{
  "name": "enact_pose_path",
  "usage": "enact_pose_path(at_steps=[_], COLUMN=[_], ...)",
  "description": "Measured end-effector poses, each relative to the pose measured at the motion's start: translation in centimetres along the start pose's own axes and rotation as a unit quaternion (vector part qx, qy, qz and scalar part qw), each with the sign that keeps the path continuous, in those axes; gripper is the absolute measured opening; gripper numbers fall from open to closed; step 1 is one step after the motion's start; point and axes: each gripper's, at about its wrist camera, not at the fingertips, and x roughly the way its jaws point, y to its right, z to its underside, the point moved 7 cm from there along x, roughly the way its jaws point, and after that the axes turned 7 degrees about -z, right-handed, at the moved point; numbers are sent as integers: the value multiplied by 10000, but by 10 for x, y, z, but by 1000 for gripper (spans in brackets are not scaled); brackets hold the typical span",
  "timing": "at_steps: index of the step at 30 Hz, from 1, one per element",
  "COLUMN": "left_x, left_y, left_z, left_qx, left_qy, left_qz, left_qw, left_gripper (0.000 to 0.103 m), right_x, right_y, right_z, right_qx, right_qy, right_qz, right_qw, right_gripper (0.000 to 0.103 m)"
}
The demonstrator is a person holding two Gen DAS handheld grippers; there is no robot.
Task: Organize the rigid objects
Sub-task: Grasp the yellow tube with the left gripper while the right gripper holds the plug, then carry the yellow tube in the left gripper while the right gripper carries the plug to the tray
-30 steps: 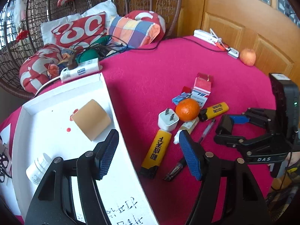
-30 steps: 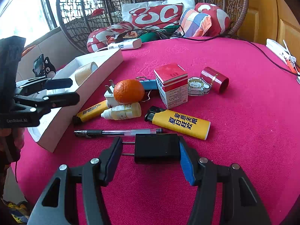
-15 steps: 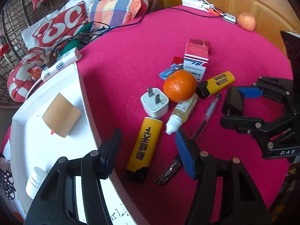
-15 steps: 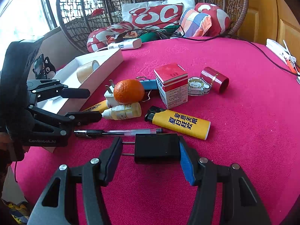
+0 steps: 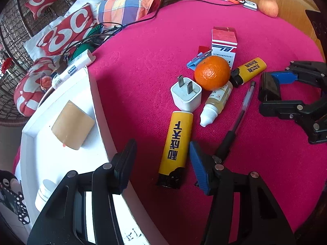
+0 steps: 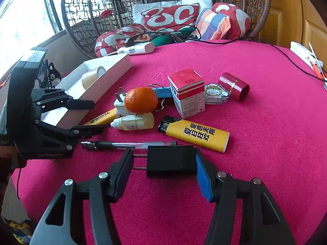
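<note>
Red tablecloth is covered with loose items; sorting is judged early-stage. White tray at the table's left edge holds only a tape roll and a small white bottle. Left out, well apart from the tray: medicine box, two yellow lighters, tangerine, white charger, dropper bottle, pen, red cap.

Left gripper is held with jaws spread, empty, straddling the near lighter's black end. Right gripper is pinched on a black plug adapter, not yet carried to the tray.
</note>
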Motion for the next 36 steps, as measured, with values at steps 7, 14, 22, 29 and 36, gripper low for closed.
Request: enact_pose_path(at_steps=[7, 14, 22, 29, 36], left_x=[-5, -24, -85, -117, -128], left_y=[16, 3, -14, -32, -49], left_z=[-2, 6, -2, -2, 9], left_qx=[-83, -941, -1721, -1990, -2238], left_qy=[26, 351, 1261, 1683, 1808], left_qz=[80, 180, 171, 60, 21], left_qw=[9999, 9948, 9768, 9654, 9577], left_gripper=[25, 24, 21, 15, 15], right_x=[0, -16, -51, -73, -84], right_y=[0, -11, -28, -50, -70], right_z=[0, 3, -16, -37, -53], right_qx=[-9, -222, -298, -572, -786], right_qy=[13, 186, 760, 1098, 1290], right_qz=[6, 13, -71, -104, -125], right_qw=[10000, 9996, 9966, 9923, 9884], right_gripper=[58, 58, 58, 58, 58])
